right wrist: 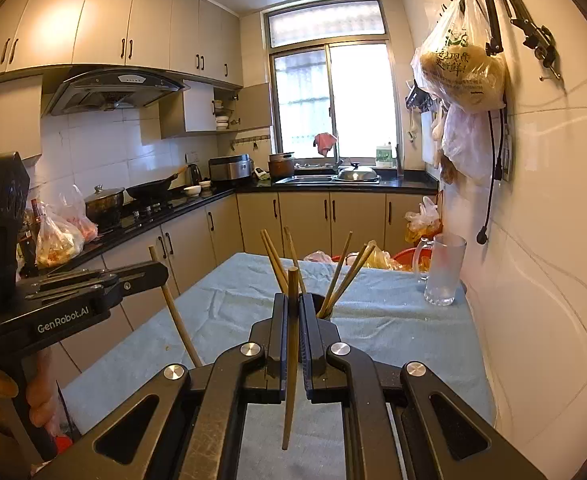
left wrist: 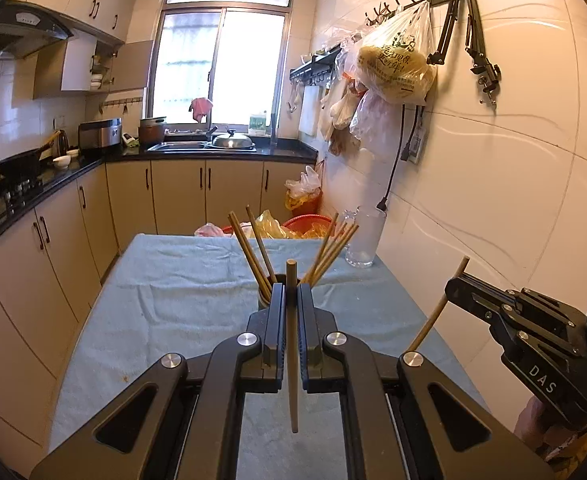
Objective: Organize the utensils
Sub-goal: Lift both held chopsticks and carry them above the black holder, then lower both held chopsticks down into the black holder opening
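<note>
1. In the left wrist view, we see our left gripper point(left wrist: 291, 300) clamped on a single wooden chopstick point(left wrist: 292, 344) that stands nearly upright between the jaws, its thin end hanging below them over the blue towel point(left wrist: 173, 288) on the table.
2. Just past the jaws sits the dark holder point(left wrist: 264, 300), mostly hidden behind the fingers; we make out only a sliver of its rim and side. More chopsticks point(left wrist: 253, 248) fan out of it to both sides.
3. At the right edge, our right gripper point(left wrist: 451, 286) is cut off by the frame. It pinches another chopstick point(left wrist: 437, 308) that slants across its tip.
4. A frosted glass mug point(left wrist: 363, 240) stands at the far right of the towel, near the wall.
5. In the right wrist view, the right gripper point(right wrist: 292, 312) is closed on its chopstick point(right wrist: 291, 356), and the holder point(right wrist: 325, 308) peeks out to the right of the jaws.
6. The left gripper point(right wrist: 161, 270) enters from the left, its stick point(right wrist: 177, 312) slanting down; the stick's lower end is hidden behind our gripper's arm.
</note>
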### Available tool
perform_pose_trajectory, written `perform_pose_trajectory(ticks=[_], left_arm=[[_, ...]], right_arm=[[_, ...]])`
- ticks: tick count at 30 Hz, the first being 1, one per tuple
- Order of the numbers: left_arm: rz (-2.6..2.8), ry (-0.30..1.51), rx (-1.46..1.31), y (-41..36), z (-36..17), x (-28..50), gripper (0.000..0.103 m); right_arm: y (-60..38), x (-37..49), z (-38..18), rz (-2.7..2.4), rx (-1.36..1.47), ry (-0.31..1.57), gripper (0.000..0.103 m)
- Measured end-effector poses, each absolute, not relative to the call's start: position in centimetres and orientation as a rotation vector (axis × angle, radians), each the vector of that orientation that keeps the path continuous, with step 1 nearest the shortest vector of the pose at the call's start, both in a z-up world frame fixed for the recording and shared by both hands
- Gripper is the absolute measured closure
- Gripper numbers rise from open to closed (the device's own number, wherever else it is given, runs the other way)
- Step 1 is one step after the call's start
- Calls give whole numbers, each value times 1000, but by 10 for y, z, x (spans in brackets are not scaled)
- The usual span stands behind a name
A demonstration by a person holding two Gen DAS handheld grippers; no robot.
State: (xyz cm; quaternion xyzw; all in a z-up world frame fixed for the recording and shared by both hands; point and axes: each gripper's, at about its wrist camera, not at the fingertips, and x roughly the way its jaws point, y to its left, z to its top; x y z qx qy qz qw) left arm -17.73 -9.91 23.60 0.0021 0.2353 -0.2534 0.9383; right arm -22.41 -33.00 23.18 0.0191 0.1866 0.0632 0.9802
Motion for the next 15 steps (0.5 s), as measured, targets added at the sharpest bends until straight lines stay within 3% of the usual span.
perform_pose_trajectory(ticks=[15], left_arm=[[-485, 518, 38, -110, 237, -140, 98]], right_arm=[[-337, -192, 249, 121, 40, 375, 97]])
